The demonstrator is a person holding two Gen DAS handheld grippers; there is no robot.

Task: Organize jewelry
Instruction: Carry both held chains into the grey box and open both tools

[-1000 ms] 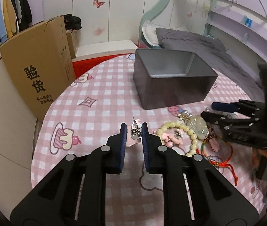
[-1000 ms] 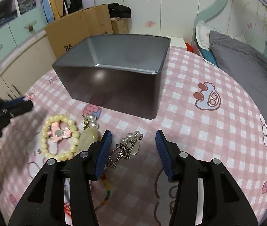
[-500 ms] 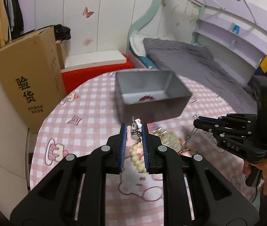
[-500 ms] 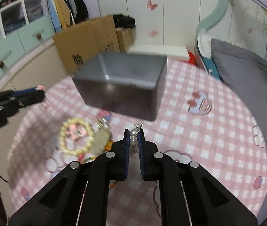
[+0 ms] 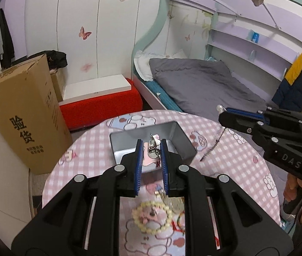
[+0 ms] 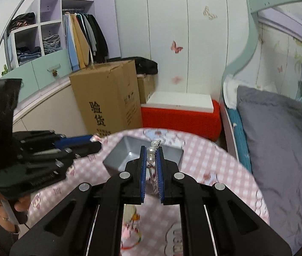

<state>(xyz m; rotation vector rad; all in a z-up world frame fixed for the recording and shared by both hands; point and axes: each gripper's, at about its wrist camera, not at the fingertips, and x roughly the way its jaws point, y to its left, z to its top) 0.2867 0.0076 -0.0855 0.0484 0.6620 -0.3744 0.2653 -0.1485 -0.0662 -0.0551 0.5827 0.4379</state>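
Note:
My left gripper [image 5: 151, 147] is shut on a pink hair clip with a silver clasp [image 5: 151, 152], held in the air in front of the grey metal box [image 5: 180, 137]. My right gripper [image 6: 152, 151] is shut on a pearl earring with a silver chain [image 6: 151, 154], also raised, with the grey box [image 6: 129, 149] behind and below it. In the left wrist view the right gripper [image 5: 222, 114] shows at the right with the chain [image 5: 214, 145] hanging from it. A cream bead bracelet [image 5: 151, 216] and a red cord bracelet [image 5: 179, 224] lie on the pink checked table [image 5: 225, 160].
A tall cardboard box [image 5: 23, 117] stands off the table's left side and a red bench [image 5: 99, 106] behind it. A bed with a grey blanket [image 5: 200, 81] lies at the back right. A person's hand [image 5: 295, 194] holds the right gripper's handle.
The right gripper closed on the pearl earring and lifted it off the table. Both grippers have risen, the left still holding the hair clip, so the box and table look lower and farther.

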